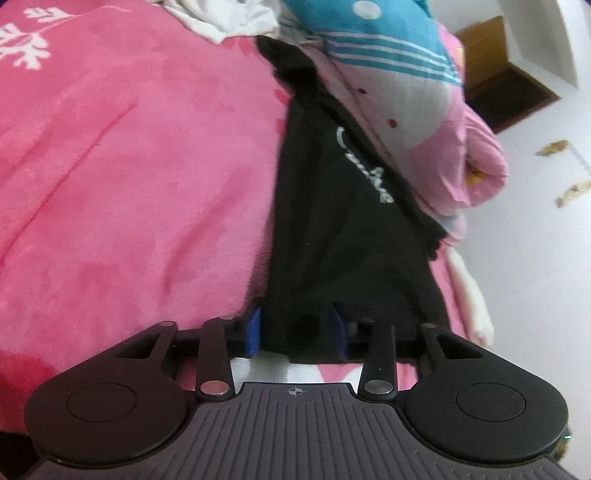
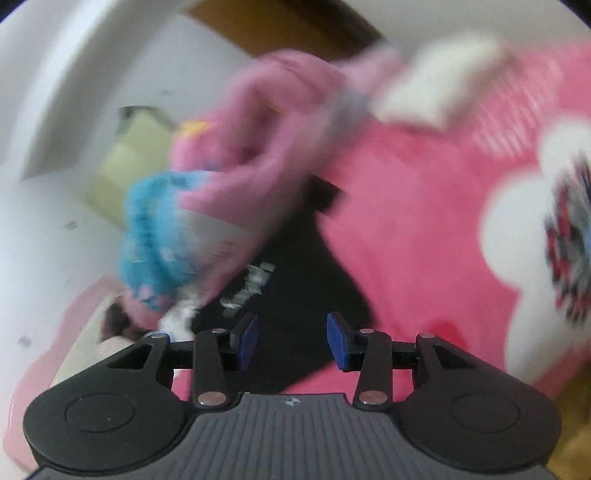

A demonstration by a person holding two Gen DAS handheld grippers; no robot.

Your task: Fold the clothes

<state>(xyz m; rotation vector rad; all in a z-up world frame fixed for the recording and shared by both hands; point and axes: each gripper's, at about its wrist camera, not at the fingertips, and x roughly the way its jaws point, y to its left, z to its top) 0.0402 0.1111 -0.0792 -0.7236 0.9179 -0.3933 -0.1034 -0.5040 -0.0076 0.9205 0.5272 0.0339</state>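
We had the black garment lying in a long strip on the pink bed cover, its far end running under a bundled pink and blue quilt. White lettering showed on the cloth near the quilt edge.

Left gripper: the near end of the garment sat bunched between its blue pads. The cloth filled the gap and the pads looked pressed against it, so we read it as clenched on the garment edge.

Right gripper: the jaws stood apart with nothing between them, released. This view was heavily blurred. The black garment lay just ahead of and below the pads, with the quilt to the left and the pink cover to the right.

Step in hand, as we judged it: getting hold of the garment's near edge with both hands to lift or pull it straight before a fold. Only one corner was held.

The next move called for the right gripper to settle, come down on the other side of the same edge and close on it. The far end looked trapped under the quilt, so a pull might drag the quilt or bunch the cloth.

A white cloth lay at the far edge of the bed.
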